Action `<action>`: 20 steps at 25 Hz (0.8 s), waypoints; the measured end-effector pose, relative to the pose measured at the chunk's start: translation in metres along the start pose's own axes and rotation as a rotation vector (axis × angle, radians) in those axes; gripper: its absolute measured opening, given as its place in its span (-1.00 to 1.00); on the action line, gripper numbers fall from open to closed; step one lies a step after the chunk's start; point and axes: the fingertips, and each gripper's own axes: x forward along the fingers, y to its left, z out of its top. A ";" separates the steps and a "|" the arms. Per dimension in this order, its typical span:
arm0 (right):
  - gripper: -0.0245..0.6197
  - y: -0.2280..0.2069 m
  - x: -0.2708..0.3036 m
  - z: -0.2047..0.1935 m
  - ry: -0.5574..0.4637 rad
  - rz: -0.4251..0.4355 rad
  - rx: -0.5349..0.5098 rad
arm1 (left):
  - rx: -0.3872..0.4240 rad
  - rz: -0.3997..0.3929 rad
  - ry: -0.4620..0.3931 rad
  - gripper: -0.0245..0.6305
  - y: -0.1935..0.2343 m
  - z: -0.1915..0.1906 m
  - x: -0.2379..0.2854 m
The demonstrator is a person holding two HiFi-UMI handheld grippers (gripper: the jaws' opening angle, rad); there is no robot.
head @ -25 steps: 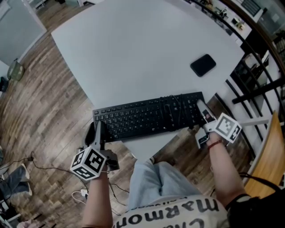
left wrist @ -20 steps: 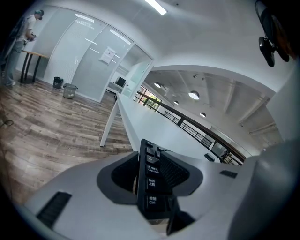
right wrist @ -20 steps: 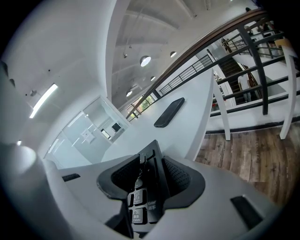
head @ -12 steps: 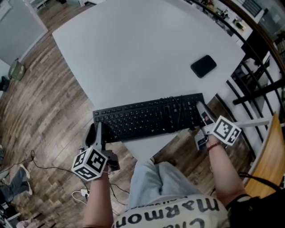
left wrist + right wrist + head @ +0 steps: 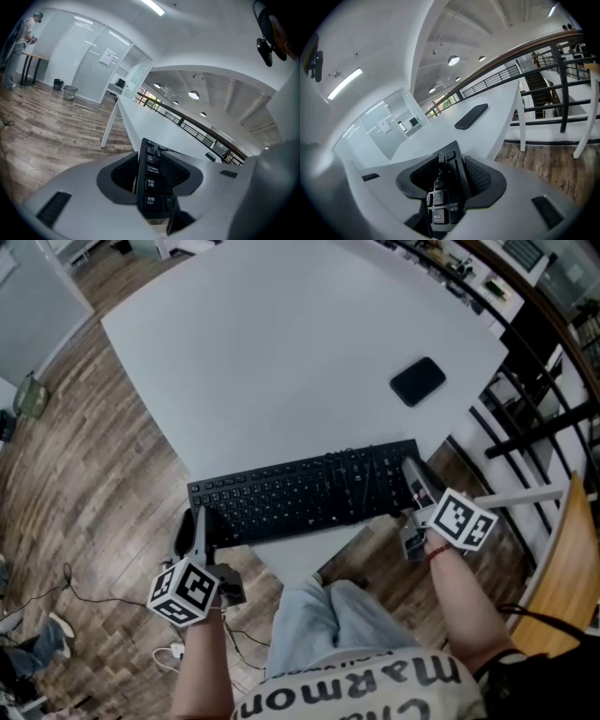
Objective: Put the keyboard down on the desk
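From above, the black keyboard (image 5: 305,491) lies flat across the near corner of the white desk (image 5: 281,343), both ends jutting past the edge. The left gripper (image 5: 200,521) sits at its left end and the right gripper (image 5: 412,479) at its right end. A black phone (image 5: 417,381) lies well apart, further back.

In the left gripper view, the jaws stand narrowly apart around the Ctrl and Shift end, with a sliver of gap on the key side.

In the right gripper view, the jaws are opening and the Enter end is loose between them.
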 end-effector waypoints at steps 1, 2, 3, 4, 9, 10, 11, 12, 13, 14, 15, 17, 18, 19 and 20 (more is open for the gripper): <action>-0.39 0.001 0.000 0.000 -0.001 -0.001 -0.008 | 0.000 0.002 0.002 -0.50 0.000 0.000 0.000; -0.39 0.002 0.000 0.001 -0.003 0.000 -0.020 | 0.000 0.003 0.005 -0.50 0.000 0.000 0.000; -0.39 0.003 0.000 0.002 -0.006 0.000 -0.032 | 0.001 0.002 0.009 -0.50 0.000 0.000 0.000; -0.38 0.004 -0.001 0.002 -0.007 -0.003 -0.045 | 0.003 0.001 0.014 -0.50 0.000 0.001 -0.001; -0.38 0.005 -0.002 0.003 -0.017 -0.020 -0.119 | 0.020 -0.004 0.034 -0.50 -0.001 0.002 -0.001; -0.37 0.005 -0.002 0.004 -0.021 -0.023 -0.133 | 0.021 -0.003 0.033 -0.50 -0.001 0.002 0.000; -0.37 0.005 -0.002 0.004 -0.025 -0.027 -0.147 | 0.021 -0.002 0.033 -0.50 -0.001 0.003 0.000; -0.37 0.005 -0.002 0.005 -0.027 -0.031 -0.164 | 0.021 -0.002 0.035 -0.50 -0.001 0.002 0.000; -0.37 0.005 -0.002 0.004 -0.028 -0.035 -0.185 | 0.021 -0.002 0.038 -0.50 0.000 0.002 0.000; -0.37 0.005 -0.003 0.004 -0.027 -0.039 -0.207 | 0.023 -0.003 0.042 -0.50 0.000 0.001 0.000; -0.37 0.005 -0.003 0.004 -0.026 -0.042 -0.229 | 0.025 -0.004 0.045 -0.49 0.000 0.001 -0.001; -0.37 0.006 -0.004 0.005 -0.026 -0.049 -0.288 | 0.027 -0.003 0.049 -0.49 -0.001 0.001 -0.001; -0.37 0.007 -0.004 0.007 -0.026 -0.057 -0.331 | 0.028 -0.002 0.050 -0.49 -0.001 0.001 0.000; -0.37 0.008 -0.004 0.008 -0.026 -0.067 -0.374 | 0.028 -0.002 0.051 -0.49 -0.001 0.001 0.000; -0.37 0.009 -0.004 0.008 -0.024 -0.073 -0.405 | 0.027 -0.002 0.051 -0.49 -0.001 0.001 0.000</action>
